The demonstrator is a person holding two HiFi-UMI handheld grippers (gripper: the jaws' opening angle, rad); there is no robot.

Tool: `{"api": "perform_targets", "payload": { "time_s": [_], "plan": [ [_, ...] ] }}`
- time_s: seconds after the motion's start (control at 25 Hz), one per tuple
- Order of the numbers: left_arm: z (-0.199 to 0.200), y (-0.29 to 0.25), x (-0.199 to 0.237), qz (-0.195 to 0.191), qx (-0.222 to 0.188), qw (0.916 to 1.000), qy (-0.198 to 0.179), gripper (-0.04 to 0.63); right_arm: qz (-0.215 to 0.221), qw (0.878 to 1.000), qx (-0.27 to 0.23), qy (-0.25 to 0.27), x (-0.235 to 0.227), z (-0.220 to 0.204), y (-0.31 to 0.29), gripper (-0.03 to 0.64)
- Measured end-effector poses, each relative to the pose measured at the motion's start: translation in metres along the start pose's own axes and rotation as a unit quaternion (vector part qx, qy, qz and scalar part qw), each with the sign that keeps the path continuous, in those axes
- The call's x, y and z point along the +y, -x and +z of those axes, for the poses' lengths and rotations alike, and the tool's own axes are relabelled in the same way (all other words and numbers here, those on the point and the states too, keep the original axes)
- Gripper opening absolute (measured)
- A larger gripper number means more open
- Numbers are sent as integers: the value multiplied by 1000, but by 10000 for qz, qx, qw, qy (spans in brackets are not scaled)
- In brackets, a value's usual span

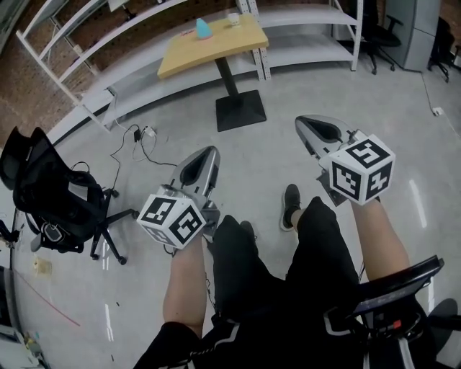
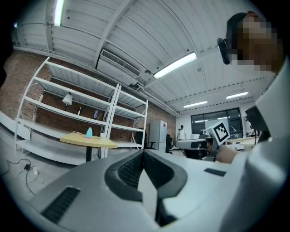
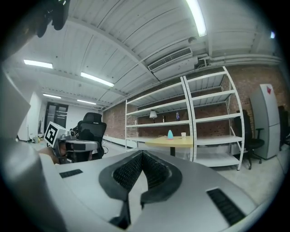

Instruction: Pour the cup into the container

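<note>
left claw (image 1: 209,153): closed, empty | right claw (image 1: 302,122): closed, empty | small white cup (image 1: 233,19): top centre, on yellow square worktop (image 1: 216,47) beside pale-blue domed object (image 1: 204,29), well apart from both claws

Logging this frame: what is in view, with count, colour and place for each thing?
table: one, yellow top on a black pedestal, far centre
blue object: one, light blue, on the table
cup: one, white, on the table, right of the blue object
shelving: at least two bays, white, along the brick wall behind the table
office chair: one, black, floor at left
power strip: one, white with black cables, floor between office chair and table
cabinet: one, grey, far right
left gripper: grey, jaws shut, empty
right gripper: grey, jaws shut, empty
shorts: black, bottom centre
shoe: one, black
</note>
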State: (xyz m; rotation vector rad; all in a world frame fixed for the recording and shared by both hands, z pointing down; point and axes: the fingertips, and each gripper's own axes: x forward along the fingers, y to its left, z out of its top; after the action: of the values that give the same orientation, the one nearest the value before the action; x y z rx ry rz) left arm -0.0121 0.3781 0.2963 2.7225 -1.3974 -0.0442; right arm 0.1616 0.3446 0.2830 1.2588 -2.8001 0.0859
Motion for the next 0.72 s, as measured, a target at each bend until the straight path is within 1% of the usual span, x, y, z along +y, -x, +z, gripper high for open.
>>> {"api": "perform_targets", "payload": {
  "time_s": [0.24,0.36,0.72],
  "plan": [
    [7,27,-25,-52,-89,9999,-43,-2,-29,10000,-34,80,21,5,35,0],
    [9,33,-29,-51,-92,9999,-39,-2,-21,9999,-9,102,25,5,37,0],
    [18,32,-31,-70,-169,9998,-126,-2,-76,9996,-203,167,28,21,38,0]
  ]
}}
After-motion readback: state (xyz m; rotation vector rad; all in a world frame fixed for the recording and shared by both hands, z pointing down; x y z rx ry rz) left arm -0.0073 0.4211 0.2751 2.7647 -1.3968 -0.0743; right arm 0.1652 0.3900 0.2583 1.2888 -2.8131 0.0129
